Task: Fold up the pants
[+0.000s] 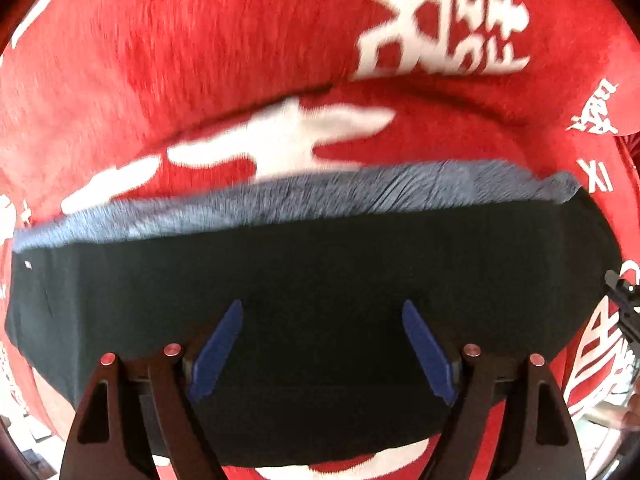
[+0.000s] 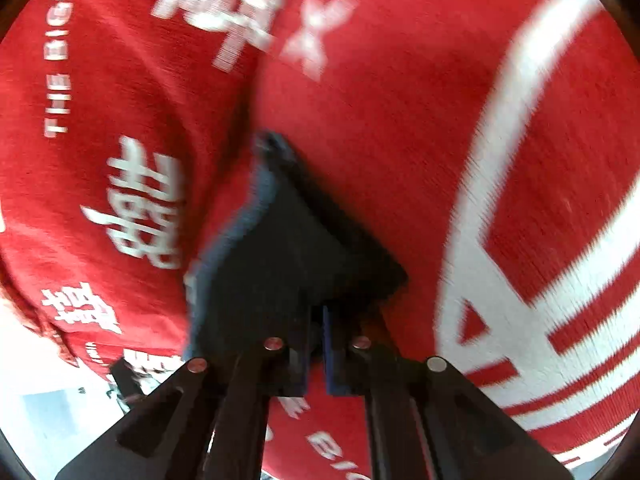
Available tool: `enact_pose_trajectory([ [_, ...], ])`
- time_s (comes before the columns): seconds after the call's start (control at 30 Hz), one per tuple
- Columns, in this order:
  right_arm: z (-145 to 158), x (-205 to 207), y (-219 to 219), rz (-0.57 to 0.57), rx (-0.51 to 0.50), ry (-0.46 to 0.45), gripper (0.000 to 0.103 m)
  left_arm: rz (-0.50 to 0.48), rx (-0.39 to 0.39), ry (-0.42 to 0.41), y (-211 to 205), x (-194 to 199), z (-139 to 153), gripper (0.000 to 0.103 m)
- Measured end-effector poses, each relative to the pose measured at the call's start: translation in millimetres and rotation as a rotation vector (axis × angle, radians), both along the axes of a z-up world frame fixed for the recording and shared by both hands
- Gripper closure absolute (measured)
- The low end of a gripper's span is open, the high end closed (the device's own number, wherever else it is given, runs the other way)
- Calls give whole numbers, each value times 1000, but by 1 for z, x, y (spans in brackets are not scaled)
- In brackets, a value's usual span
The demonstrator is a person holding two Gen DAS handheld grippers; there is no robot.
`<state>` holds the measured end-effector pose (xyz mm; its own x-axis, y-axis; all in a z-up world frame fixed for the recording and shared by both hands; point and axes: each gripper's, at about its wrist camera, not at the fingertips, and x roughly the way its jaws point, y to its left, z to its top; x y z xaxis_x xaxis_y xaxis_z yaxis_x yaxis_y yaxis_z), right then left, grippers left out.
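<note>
One pair of dark pants (image 1: 320, 280) lies crosswise on the red printed cloth (image 1: 180, 60); left gripper (image 1: 322, 316) fingers apart, right gripper (image 2: 320, 320) fingers clamped on its corner.

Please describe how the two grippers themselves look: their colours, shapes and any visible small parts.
Both look alike. The left gripper has two flat blue fingers on black angular linkage arms with triangular cut-outs, joined by round silver-pink pins. The right gripper shows the same black arms, pins and blue fingers. No cables, markings or sleeves are visible.
</note>
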<state>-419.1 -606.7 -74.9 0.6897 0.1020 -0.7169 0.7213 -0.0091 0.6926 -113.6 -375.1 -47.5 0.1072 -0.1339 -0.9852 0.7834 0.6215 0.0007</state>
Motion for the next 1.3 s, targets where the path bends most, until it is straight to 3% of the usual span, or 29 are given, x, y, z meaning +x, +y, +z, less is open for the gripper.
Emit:
enact_pose_trajectory([
  [0.07,9,6,0,40,-45,21,98,-18,50,-7,-4,-1,-13,20],
  [0.13,-5,5,2,59,-10,92,97,15,56,7,-4,0,-21,15],
  [0.23,-17,-12,8,-6,64,43,86,28,49,12,-2,0,-20,13],
  [0.27,-19,-16,11,-23,79,7,79,26,47,12,-1,-1,-21,13],
  [0.3,-21,-20,15,-35,92,-12,53,17,40,3,0,-2,-21,13],
  [0.33,-23,-22,18,-44,96,-15,37,13,39,-1,1,0,-20,13],
  [0.47,-41,-21,16,-107,117,-88,44,16,40,-3,2,0,-25,12],
  [0.5,-45,-18,14,-124,124,-108,54,15,41,-3,2,0,-25,12],
  [0.57,-55,-6,13,-125,172,-104,90,20,54,3,2,-10,-20,12],
  [0.6,-53,-3,11,-125,179,-92,90,22,64,13,2,-10,-18,12],
  [0.77,6,-1,8,-17,5,-136,91,10,49,7,7,-21,-19,10],
  [0.9,-26,-1,7,35,53,49,86,43,64,20,7,-20,-21,5],
  [0.93,-37,-4,7,14,94,75,80,35,70,19,6,-20,-18,5],
  [0.97,-41,-13,8,-47,126,50,80,26,70,6,5,-19,-16,5],
  [1.03,-35,-23,13,-106,117,46,70,0,59,-47,3,-17,-9,5],
  [1.1,-26,-26,19,-106,87,80,64,7,77,-45,4,-12,-11,5],
  [1.2,-9,-23,30,-26,36,131,53,50,88,-8,11,-8,-11,5],
  [1.3,9,-10,46,79,-34,135,50,31,78,-24,21,-10,-4,5],
])
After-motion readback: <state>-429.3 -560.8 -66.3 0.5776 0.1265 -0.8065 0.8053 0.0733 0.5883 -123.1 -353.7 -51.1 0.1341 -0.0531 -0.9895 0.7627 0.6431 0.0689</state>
